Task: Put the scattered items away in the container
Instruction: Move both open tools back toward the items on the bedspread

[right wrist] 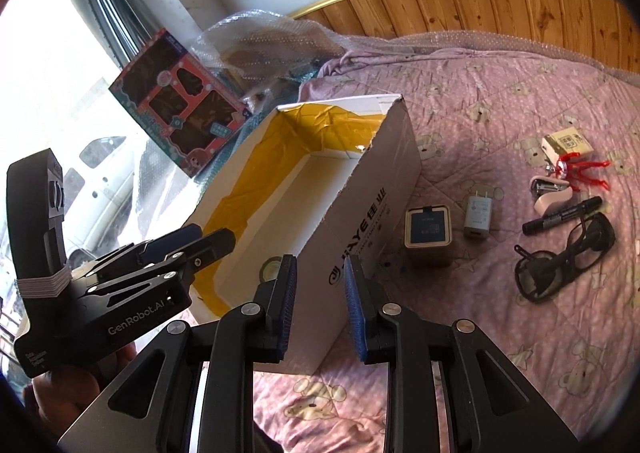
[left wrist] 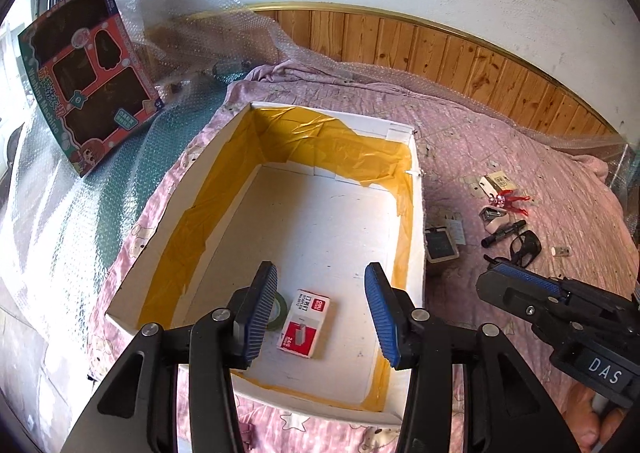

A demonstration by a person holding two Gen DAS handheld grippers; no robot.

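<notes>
staple box (left wrist: pixel 306 323), tape roll (left wrist: pixel 279 312) in carton (left wrist: pixel 416 213)

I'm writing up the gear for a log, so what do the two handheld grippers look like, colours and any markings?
Both are matte black linkage frames with silver pivot pins and blue ribbed finger pads. The left gripper carries white "GenRobot.AI" lettering and a curved black upright bound with pale bands. The right gripper shows a white "DAS" label. No cables or sleeves are visible.

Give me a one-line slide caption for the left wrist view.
Open left gripper poised over the white box, staple box and tape roll already inside.
</notes>
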